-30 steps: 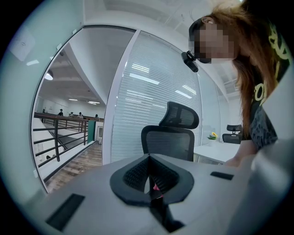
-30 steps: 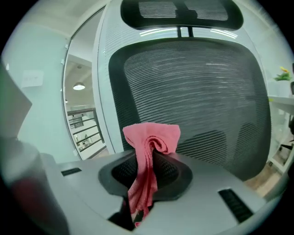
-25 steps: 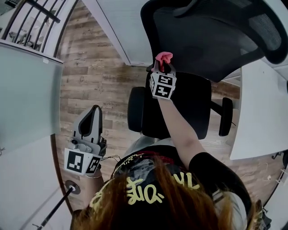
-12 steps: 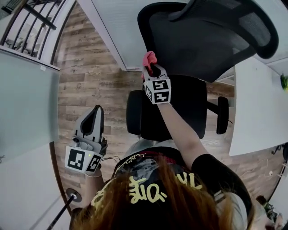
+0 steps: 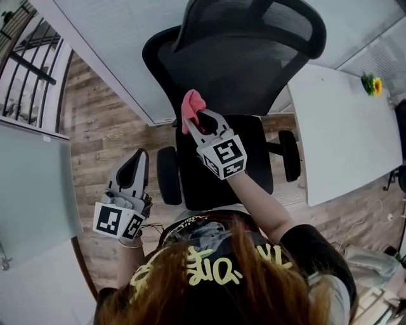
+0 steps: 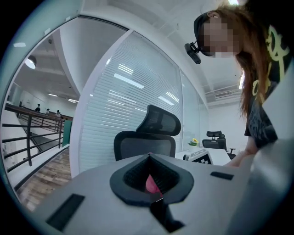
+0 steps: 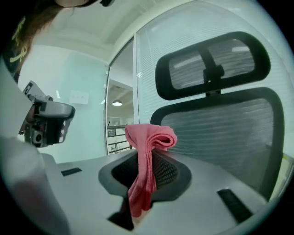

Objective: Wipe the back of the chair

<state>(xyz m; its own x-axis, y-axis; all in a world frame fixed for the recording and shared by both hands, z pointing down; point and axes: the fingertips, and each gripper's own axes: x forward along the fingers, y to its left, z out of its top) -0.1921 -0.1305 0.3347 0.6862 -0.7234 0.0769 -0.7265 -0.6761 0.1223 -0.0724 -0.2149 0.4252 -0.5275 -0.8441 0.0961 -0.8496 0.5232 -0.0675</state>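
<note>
A black mesh office chair faces me, its backrest (image 5: 238,70) (image 7: 229,133) under a headrest (image 5: 254,19) (image 7: 211,64). My right gripper (image 5: 196,117) (image 7: 149,156) is shut on a folded pink cloth (image 5: 192,105) (image 7: 147,142), held up at the lower left part of the backrest, above the seat (image 5: 222,168); whether the cloth touches the mesh I cannot tell. My left gripper (image 5: 135,159) (image 6: 149,158) hangs low at the left, beside the chair's left armrest (image 5: 166,174), shut, with nothing held in it.
A white desk (image 5: 342,133) with a small yellow flower (image 5: 371,84) stands right of the chair. A glass partition (image 5: 108,57) runs behind it. Wooden floor (image 5: 108,133) and a railing (image 5: 25,70) lie at the left. The right armrest (image 5: 288,155) juts out.
The right gripper with the pink cloth has shifted left and a little down along the lower backrest. The head view has swung so the whole chair back shows. The left gripper has barely moved.
</note>
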